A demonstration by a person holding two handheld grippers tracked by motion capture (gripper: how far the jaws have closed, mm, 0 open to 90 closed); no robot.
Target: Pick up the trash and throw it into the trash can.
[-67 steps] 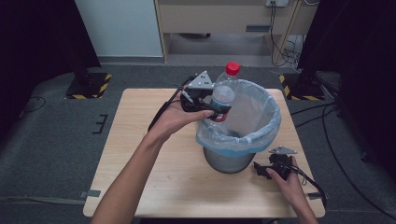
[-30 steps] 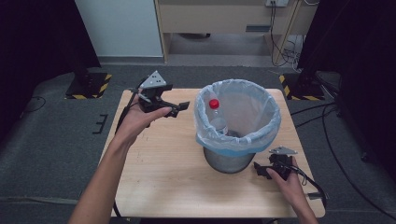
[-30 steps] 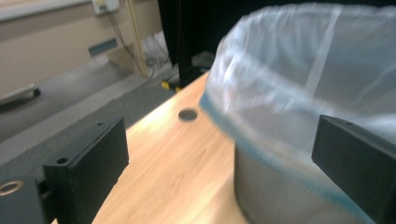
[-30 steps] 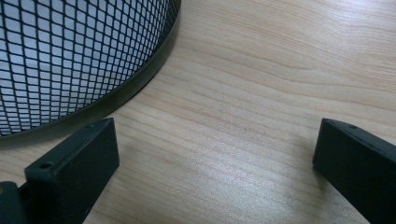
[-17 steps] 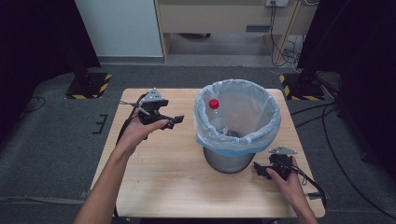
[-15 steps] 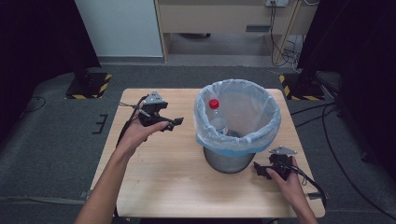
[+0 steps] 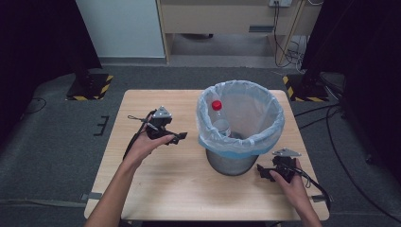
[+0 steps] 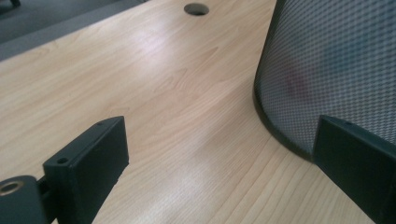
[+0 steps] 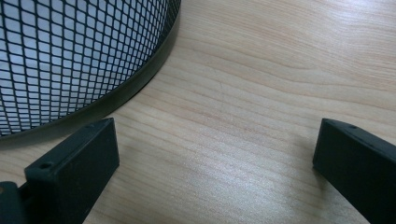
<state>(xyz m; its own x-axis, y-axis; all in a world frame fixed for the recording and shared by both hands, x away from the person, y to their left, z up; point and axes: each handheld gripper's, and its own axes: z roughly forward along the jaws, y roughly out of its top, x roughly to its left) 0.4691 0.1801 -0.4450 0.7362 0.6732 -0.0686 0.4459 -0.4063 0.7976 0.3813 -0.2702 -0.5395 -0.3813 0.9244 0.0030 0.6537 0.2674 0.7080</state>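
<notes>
Pale wood-grain bench (image 7: 156, 189), smooth, with a round cable hole near its far edge. Toward the right edge, a round black wire-mesh bin (image 7: 231, 163) lined with a thin, crinkled pale-blue bag (image 7: 255, 113) folded over the rim. Inside, against the bin's left wall, a clear plastic bottle (image 7: 220, 125) with a red cap, standing nearly upright. Left tool (image 7: 178, 137) near the bench's middle, left of the bin and well apart from the bottle, black flat-sided jaws spread wide, nothing between them. Right tool (image 7: 261, 171) low by the near-right corner, just beside the bin's base, jaws likewise gaping and empty over bare wood.
</notes>
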